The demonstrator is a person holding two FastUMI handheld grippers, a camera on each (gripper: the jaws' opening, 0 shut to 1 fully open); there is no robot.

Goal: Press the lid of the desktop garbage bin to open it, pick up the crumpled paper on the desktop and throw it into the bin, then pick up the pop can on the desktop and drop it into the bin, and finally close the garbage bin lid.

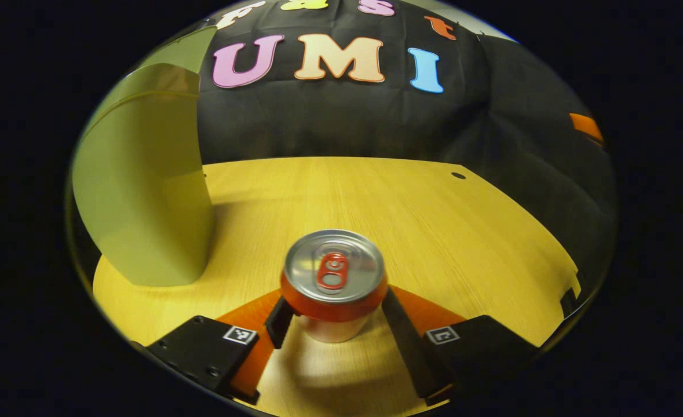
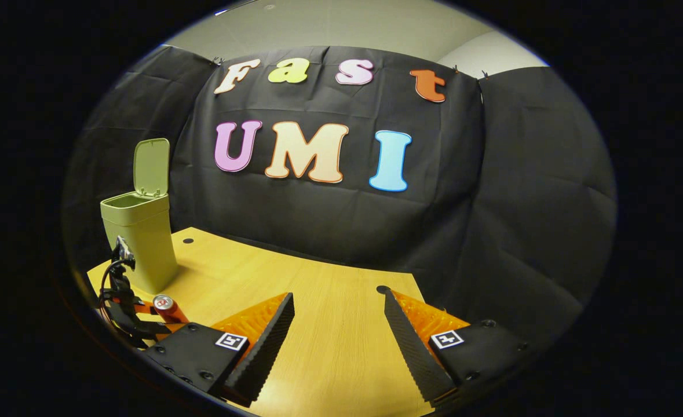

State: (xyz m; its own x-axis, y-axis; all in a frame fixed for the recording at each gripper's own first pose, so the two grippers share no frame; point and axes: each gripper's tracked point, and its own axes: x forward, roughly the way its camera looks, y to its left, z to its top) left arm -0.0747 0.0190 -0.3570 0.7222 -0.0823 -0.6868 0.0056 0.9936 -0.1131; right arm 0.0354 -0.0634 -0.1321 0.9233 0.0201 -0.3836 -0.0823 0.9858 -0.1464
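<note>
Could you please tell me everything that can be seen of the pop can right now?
The orange metal pop can stands upright on the wooden desktop, beside the pale green plastic garbage bin, whose lid stands open. Its silver top is unopened, with a red pull tab lying flat. The lower body looks silver. It sits between the fingers of the left gripper, which press on its sides. In the right gripper view the can appears small, near the bin's base.
</note>
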